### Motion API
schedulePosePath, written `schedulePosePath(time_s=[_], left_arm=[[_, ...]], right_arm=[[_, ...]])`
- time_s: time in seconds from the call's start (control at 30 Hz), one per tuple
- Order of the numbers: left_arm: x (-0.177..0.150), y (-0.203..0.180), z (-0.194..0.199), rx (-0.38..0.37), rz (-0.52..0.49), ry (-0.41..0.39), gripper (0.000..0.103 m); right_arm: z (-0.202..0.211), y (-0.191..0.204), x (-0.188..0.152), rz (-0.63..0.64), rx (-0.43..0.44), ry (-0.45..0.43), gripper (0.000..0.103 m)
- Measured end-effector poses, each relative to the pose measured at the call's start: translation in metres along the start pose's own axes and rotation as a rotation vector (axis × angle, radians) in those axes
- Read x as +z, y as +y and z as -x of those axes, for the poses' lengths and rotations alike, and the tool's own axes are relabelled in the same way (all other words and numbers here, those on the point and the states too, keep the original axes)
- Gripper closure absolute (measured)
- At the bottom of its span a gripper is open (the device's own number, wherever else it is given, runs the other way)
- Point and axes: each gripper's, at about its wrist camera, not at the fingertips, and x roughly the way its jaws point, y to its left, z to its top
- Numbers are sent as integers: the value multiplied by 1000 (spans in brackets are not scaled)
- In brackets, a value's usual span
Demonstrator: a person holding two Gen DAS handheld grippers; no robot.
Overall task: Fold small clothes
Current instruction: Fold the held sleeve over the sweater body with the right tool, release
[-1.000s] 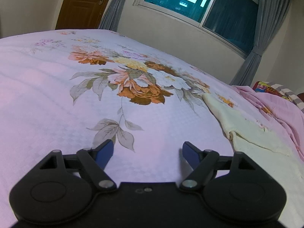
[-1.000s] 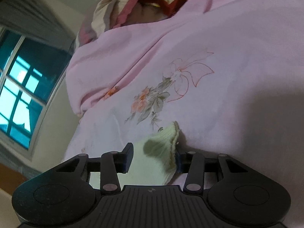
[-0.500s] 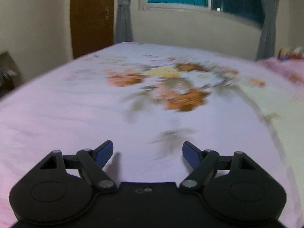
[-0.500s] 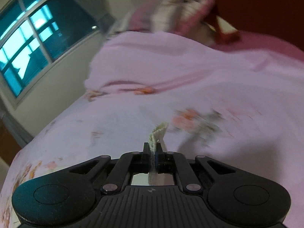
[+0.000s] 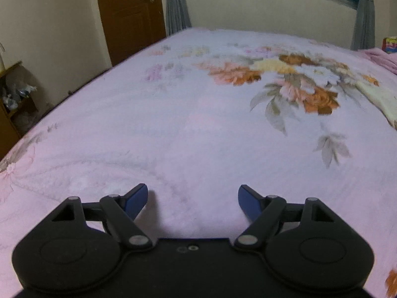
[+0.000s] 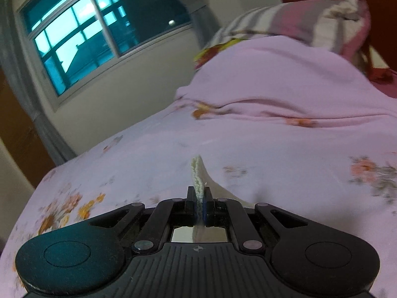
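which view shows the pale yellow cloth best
The left wrist view: the pale yellow cloth lies spread on the bedsheet at the right edge, though partly cut off. The right wrist view shows only a thin folded edge pinched in the right gripper, jaws shut on it.

Wide bed (image 5: 188,134) under a pale pink sheet printed with orange and cream flowers; pale yellow garment (image 5: 379,99) lying flat near its right edge, rumpled pink blanket (image 6: 285,79) and striped pillow (image 6: 292,22) heaped at the head
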Motion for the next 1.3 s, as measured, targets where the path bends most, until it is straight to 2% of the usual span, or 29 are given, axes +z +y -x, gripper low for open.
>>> schedulePosePath(time_s=[0.07, 0.17, 0.33, 0.5, 0.63, 0.73, 0.97, 1.03, 1.1, 1.2, 1.3], left_arm=[[-3, 11, -4, 36, 26, -7, 23], [-7, 24, -10, 20, 122, -23, 23], [-18, 28, -10, 47, 101, -51, 22], [-24, 57, -3, 83, 122, -50, 21], [-31, 77, -4, 50, 172, -38, 21], [-35, 79, -4, 41, 175, -53, 21], [-42, 83, -4, 14, 211, -89, 20], [-41, 81, 0, 55, 210, -94, 19], [-43, 81, 7, 149, 237, -118, 21], [-50, 87, 7, 141, 286, -132, 20], [-50, 89, 4, 137, 291, -129, 20]], right_arm=[[-13, 14, -5, 4, 3, 9, 99], [-32, 35, -16, 4, 14, 30, 99], [-58, 82, -35, 5, 71, 58, 99], [-84, 134, -57, 51, 119, 92, 99], [-98, 177, -80, 119, 150, 119, 99], [-106, 209, -100, 144, 188, 140, 98], [-126, 276, -151, 271, 202, 184, 99], [-132, 288, -160, 293, 206, 192, 98], [-132, 295, -165, 307, 211, 192, 98], [-132, 311, -174, 348, 228, 188, 98], [-135, 325, -184, 379, 240, 191, 98]])
